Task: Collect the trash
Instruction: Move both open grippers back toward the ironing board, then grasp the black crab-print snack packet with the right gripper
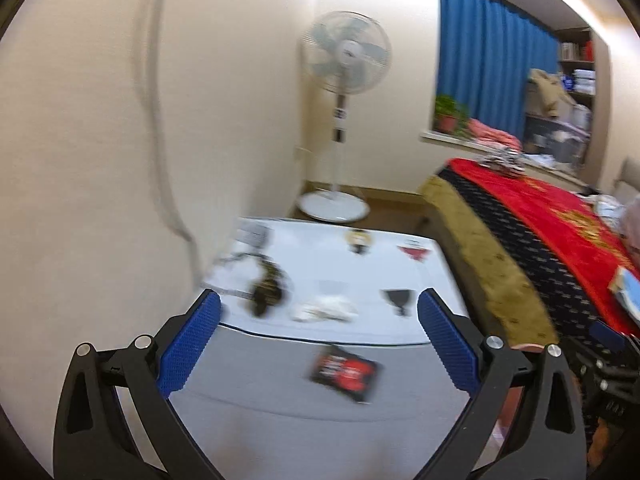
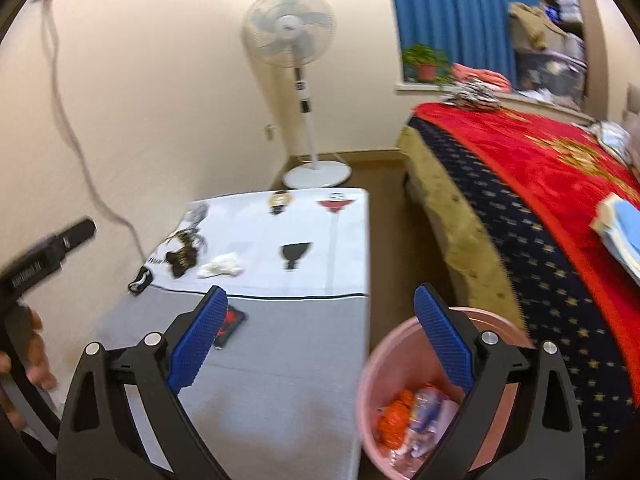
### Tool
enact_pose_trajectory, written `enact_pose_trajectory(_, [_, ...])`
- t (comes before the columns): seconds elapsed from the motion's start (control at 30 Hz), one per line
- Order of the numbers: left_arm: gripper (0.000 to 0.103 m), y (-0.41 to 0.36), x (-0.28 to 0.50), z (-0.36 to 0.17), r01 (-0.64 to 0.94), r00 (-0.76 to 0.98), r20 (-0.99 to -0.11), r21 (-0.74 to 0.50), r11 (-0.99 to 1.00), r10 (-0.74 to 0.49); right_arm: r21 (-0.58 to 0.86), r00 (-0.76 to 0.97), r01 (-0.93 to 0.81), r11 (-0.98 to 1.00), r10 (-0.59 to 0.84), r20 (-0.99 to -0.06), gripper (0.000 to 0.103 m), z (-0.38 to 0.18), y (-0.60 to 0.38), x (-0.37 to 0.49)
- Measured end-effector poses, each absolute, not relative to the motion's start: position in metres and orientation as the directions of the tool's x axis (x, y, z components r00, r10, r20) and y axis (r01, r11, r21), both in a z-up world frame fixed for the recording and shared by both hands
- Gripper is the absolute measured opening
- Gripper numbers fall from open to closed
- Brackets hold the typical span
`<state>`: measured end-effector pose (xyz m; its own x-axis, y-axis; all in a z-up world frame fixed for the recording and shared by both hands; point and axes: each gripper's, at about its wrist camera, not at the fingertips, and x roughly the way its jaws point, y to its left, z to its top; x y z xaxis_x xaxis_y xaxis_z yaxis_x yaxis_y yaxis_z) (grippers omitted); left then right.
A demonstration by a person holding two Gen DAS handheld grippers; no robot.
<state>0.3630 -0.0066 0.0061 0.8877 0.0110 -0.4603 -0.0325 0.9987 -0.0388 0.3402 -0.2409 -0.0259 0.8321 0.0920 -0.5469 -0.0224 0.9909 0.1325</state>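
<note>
Trash lies scattered on a low table (image 1: pixel 280 400) covered by a grey and white cloth: in the left wrist view, a red and black wrapper (image 1: pixel 345 372) rests on the grey near part, a crumpled white tissue (image 1: pixel 325 309) sits farther back on the white part, and a dark brown and black wrapper (image 1: pixel 267 290) lies to the left of the tissue, close to the wall. The left gripper (image 1: pixel 319 344) hangs above the near edge of the table with its blue-padded jaws spread wide and nothing between them. A standing fan (image 1: pixel 345 60) rises in the far corner, a blue curtain (image 1: pixel 492 48) hangs to the right of it, and a bed with a red blanket (image 1: pixel 548 216) runs along the right side. The picture is blurred, so small details on the cloth cannot be read. In the right wrist view, the right gripper (image 2: pixel 321 344) also stands wide open and empty, straddling the table's right edge. Its left pad partly covers the red and black wrapper (image 2: pixel 232 326), while the white tissue (image 2: pixel 221 266) and the dark wrapper (image 2: pixel 182 258) lie farther away to the left. A pink bin (image 2: pixel 384 364) stands on the floor just right of the table, between it and the bed, with orange and pale wrappers (image 2: pixel 416 416) already inside. At the far left edge, a hand (image 2: pixel 34 360) grips the black handle of the other tool.
</note>
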Motion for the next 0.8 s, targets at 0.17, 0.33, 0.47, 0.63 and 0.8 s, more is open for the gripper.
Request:
enact_pose_trajectory(0.17, [0.095, 0.025, 0.362, 0.017, -0.103, 0.895, -0.432, 0.044, 0.994, 0.112, 0.102, 0.815, -0.082, 0.991, 0.126, -0.566, 0.093, -0.043, -0.187, 0.360])
enact_pose_trajectory(0.33, [0.096, 0.048, 0.362, 0.020, -0.136, 0.893, -0.427, 0.052, 0.989, 0.145, 0.108, 0.795, -0.125, 0.986, 0.164, -0.584, 0.093, -0.066, -0.143, 0.382])
enact_pose_trajectory(0.47, [0.096, 0.065, 0.362, 0.021, -0.207, 0.881, -0.421, 0.071, 0.976, 0.217, 0.094, 0.745, -0.142, 0.985, 0.169, -0.645, 0.093, -0.098, -0.115, 0.401])
enact_pose_trajectory(0.63, [0.096, 0.084, 0.367, 0.018, -0.239, 0.865, -0.450, 0.022, 0.971, 0.223, 0.059, 0.693, -0.156, 0.986, 0.152, -0.705, 0.093, -0.136, -0.088, 0.426])
enact_pose_trajectory(0.8, [0.096, 0.093, 0.371, 0.011, -0.253, 0.853, -0.467, 0.017, 0.967, 0.231, 0.020, 0.674, -0.163, 0.986, 0.126, -0.728, 0.093, -0.158, -0.074, 0.445])
